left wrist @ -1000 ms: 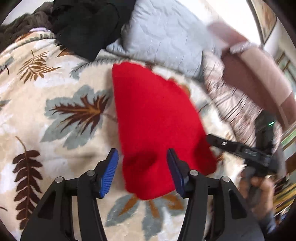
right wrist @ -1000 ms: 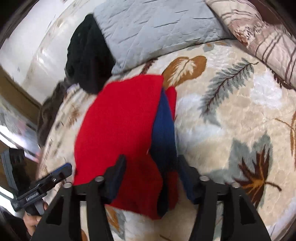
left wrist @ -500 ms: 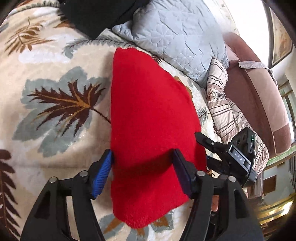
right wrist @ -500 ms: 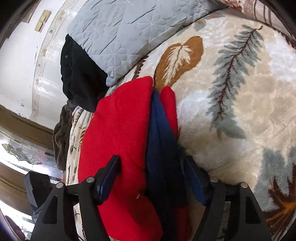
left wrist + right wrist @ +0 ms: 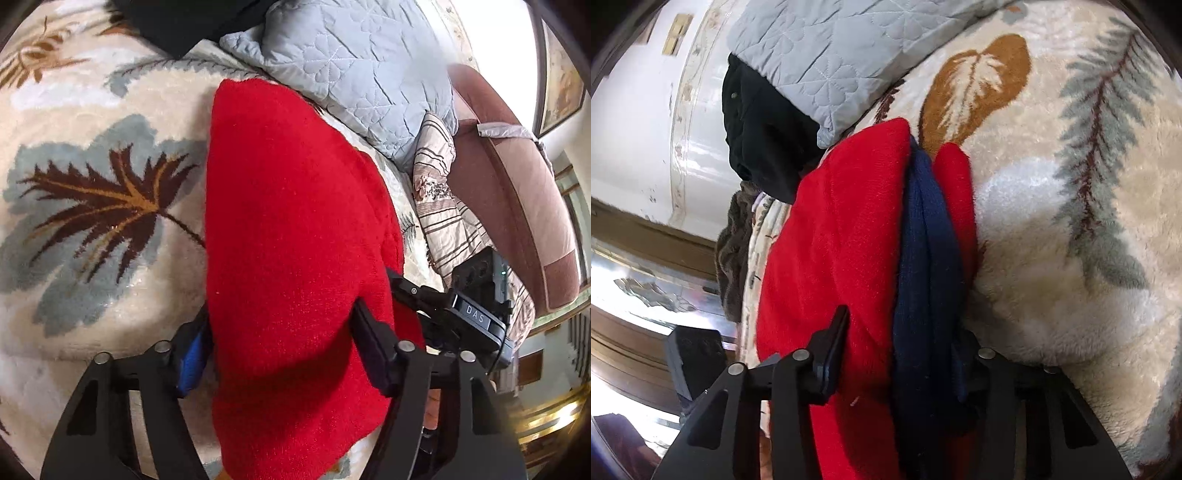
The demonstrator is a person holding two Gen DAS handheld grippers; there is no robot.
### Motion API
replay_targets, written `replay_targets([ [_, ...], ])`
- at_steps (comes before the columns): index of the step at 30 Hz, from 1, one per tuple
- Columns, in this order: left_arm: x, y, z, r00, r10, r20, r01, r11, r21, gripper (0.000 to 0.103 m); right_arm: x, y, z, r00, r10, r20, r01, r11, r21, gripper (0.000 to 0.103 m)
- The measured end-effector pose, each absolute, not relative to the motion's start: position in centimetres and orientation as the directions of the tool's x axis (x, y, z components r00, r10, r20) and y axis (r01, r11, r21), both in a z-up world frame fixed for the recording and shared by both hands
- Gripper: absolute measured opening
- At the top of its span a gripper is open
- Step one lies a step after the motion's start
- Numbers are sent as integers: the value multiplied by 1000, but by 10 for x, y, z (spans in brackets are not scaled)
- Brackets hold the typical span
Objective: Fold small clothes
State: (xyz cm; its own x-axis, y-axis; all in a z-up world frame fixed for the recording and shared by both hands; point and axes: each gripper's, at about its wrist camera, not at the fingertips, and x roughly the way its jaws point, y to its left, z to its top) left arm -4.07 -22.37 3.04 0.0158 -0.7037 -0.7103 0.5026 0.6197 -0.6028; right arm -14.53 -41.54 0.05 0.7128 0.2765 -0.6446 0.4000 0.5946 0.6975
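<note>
A folded red knit garment (image 5: 288, 203) lies on a cream leaf-patterned blanket (image 5: 92, 184). My left gripper (image 5: 280, 317) straddles its near end. The jaws are closing, the cloth fills the gap between them, and the blue pad (image 5: 190, 358) sits at the cloth's left edge. In the right wrist view the red garment (image 5: 842, 229) shows a navy band (image 5: 927, 240) folded along its right side. My right gripper (image 5: 899, 325) is closing and pinches the bunched red and navy layers. Its right finger is half hidden behind the navy cloth.
A grey quilted pillow (image 5: 351, 62) and a black garment (image 5: 184, 22) lie at the garment's far end. A striped pillow (image 5: 443, 206) and a brown padded headboard (image 5: 517, 184) stand to the right. The blanket (image 5: 1071, 295) spreads out right of the garment.
Both grippers have sunk onto the red garment's near end. The right jaws have narrowed around the red and navy layers. The left jaws now hold the cloth's full width between them.
</note>
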Motion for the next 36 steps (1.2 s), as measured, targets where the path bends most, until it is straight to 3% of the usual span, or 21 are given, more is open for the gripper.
replay_targets([
  [4,-50,-229,43,69,-671,-738,566,635,-525,52,-147,-403,14,721,212,-659,399,650,646,35],
  [9,-62,-234,59,157,-633,-758,641,649,-410,48,-148,-388,30,731,145,-667,394,708,586,32],
  [18,-65,-219,89,287,-609,-739,685,670,-286,47,-134,-355,55,750,102,-653,339,788,514,31],
  [30,-46,-173,122,445,-581,-681,633,742,-221,47,-88,-300,81,800,98,-592,223,868,444,31],
  [34,-28,-159,117,493,-566,-660,604,769,-209,47,-66,-277,82,820,30,-572,197,923,331,31],
  [36,-15,-155,101,483,-544,-686,582,785,-212,47,-49,-270,66,796,16,-604,202,935,291,31],
])
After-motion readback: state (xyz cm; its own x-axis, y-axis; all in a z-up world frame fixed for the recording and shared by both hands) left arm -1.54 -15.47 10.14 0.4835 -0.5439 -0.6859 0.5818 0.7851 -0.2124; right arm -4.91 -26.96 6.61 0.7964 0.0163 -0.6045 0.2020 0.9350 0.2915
